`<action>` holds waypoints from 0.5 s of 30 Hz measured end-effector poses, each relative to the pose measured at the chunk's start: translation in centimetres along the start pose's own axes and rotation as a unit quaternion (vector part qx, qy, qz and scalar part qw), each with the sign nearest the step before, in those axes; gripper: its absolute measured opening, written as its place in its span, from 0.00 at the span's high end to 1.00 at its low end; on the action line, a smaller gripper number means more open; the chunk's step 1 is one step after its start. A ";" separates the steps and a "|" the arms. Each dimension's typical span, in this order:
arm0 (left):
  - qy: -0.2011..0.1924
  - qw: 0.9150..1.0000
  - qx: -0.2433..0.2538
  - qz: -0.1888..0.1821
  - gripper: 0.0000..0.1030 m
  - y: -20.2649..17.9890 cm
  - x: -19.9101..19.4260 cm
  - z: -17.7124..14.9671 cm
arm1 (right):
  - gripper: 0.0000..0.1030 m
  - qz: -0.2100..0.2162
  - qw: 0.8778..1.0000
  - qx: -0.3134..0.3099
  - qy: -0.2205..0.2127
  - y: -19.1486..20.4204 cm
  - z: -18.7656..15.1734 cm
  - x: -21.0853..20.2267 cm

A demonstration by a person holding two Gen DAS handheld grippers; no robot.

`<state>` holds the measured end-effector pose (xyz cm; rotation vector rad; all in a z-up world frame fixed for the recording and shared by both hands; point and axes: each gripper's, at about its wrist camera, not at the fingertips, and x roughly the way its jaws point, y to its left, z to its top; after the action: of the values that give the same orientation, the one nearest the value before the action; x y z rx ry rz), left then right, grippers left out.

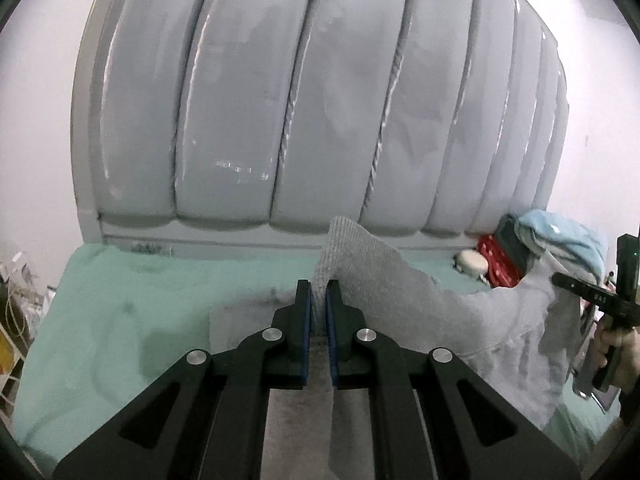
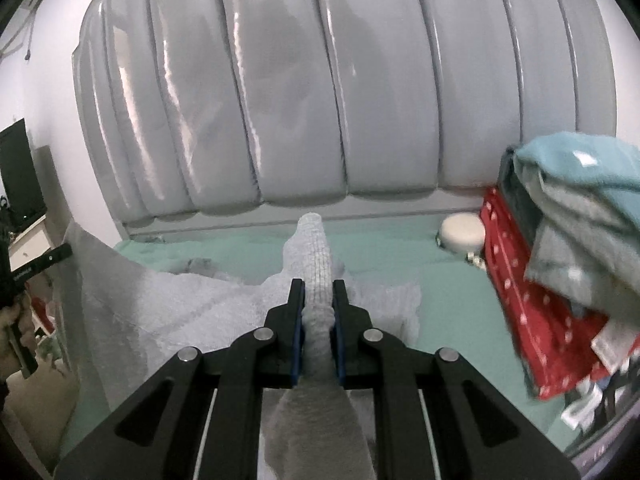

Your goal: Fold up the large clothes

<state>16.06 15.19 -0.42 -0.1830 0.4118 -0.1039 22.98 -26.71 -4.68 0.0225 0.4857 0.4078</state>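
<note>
Garment: We see a large grey ribbed-knit sweater point(image 1: 420, 300) lifted off the bed, stretched between both tools, its soft body sagging to the sheet.
Left gripper: The black two-finger left gripper point(image 1: 319, 292) is clamped on a bunched knit edge, blue pads point(image 1: 306, 320) pressing the cloth.
Right gripper: We find the matching black right gripper point(image 2: 319, 292) pinched tight on a ribbed cuff point(image 2: 316, 248) that pokes up beyond its tips.
Bed: A mint-green fitted sheet point(image 1: 120, 320), smooth with slight creases, lies beneath.
Headboard: Glossy grey padded headboard point(image 1: 320, 100), in fat vertical channels, stands behind.
Side pile: A light-blue towel point(image 2: 580, 168) tops a red white-dotted box point(image 2: 540, 320); a round cream object point(image 2: 462, 232) sits beside it.
</note>
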 end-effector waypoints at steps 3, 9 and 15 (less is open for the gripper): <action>-0.007 1.000 -0.023 -0.001 0.92 1.0 1.6 1.0 | 0.89 -0.003 1.000 -0.010 -0.011 -0.5 1.7 1.3; 0.001 0.998 -0.057 0.022 0.92 3.2 5.4 2.0 | 0.89 -0.006 1.000 -0.020 -0.022 -0.4 4.8 5.4; 0.006 0.998 -0.042 0.041 0.92 3.7 8.4 3.9 | 0.89 -0.031 0.999 -0.016 -0.021 -1.1 6.1 10.3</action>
<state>25.50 18.26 -0.90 -0.2487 0.4361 -0.0066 34.51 -23.27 -4.02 -0.0142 0.4380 0.3535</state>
